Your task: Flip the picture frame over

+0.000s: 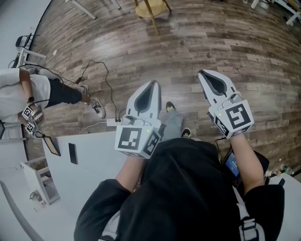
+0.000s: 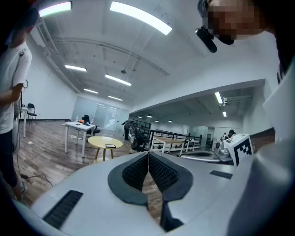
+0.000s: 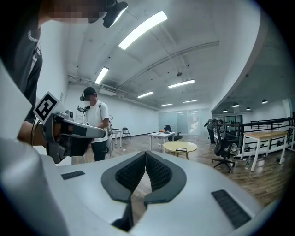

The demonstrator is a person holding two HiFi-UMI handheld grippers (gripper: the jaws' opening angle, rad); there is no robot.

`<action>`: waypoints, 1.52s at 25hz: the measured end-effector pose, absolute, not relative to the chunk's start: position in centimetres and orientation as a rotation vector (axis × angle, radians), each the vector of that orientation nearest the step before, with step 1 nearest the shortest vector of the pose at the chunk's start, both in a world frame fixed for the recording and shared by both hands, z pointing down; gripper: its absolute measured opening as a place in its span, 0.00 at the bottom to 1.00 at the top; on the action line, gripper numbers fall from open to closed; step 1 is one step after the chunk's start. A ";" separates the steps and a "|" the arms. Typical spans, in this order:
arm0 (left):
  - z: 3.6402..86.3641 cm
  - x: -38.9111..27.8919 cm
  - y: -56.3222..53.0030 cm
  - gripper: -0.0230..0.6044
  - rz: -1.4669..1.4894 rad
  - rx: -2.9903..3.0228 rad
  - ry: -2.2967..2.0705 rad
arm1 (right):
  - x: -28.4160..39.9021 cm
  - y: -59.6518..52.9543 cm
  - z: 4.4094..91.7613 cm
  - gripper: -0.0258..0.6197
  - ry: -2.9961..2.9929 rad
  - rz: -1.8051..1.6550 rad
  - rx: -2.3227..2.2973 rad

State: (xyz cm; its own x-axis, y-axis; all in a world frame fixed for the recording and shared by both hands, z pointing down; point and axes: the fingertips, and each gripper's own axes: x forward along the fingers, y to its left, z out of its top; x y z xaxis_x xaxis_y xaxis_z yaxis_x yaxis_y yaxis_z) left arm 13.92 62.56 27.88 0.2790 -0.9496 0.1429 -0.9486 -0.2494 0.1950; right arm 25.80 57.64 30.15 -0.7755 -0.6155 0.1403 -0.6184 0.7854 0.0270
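Note:
Both grippers are held out over the wooden floor, nothing between their pads. My left gripper (image 1: 151, 84) (image 2: 148, 154) is shut, its ribbed pads meeting at the tip. My right gripper (image 1: 202, 73) (image 3: 145, 153) is shut as well and stands a little further forward. Straight ahead stands a round yellow table (image 2: 105, 142) (image 3: 179, 146) (image 1: 151, 8). A small dark flat thing (image 2: 110, 146) (image 3: 182, 149) lies on it; it is too small to tell whether it is the picture frame. Both grippers are well short of that table.
A white table (image 1: 94, 160) at my lower left bears a dark slab (image 1: 73, 153) and a leaning panel (image 1: 51, 145). Another person (image 1: 33, 94) (image 3: 94, 124) stands at the left with grippers. Cables (image 1: 106, 82) run over the floor. An office chair (image 3: 224, 150) stands on the right.

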 end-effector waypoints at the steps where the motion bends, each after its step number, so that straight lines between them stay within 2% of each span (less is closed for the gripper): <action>1: 28.0 13.4 61.2 0.07 -0.011 2.303 -1.749 | 25.4 56.4 30.3 0.07 -2.826 0.030 0.992; 12: 28.0 8.5 47.9 0.07 -0.032 2.339 -1.704 | 20.5 43.5 29.7 0.07 -2.813 0.065 1.061; 24: 26.8 4.0 40.9 0.07 -0.023 2.437 -1.711 | 13.7 36.4 29.0 0.07 -2.819 0.007 1.007; 38: 27.8 2.5 35.1 0.07 -0.030 2.391 -1.750 | 13.3 30.8 30.1 0.07 -2.809 0.038 0.936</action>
State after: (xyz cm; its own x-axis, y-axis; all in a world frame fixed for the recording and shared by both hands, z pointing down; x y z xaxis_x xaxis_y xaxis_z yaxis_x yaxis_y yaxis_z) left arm 2.46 35.15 27.79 0.3077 -0.9474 0.0886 -0.9438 -0.2920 0.1550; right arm 13.29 30.80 30.14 -0.7856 -0.5925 0.1785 -0.5971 0.8015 0.0326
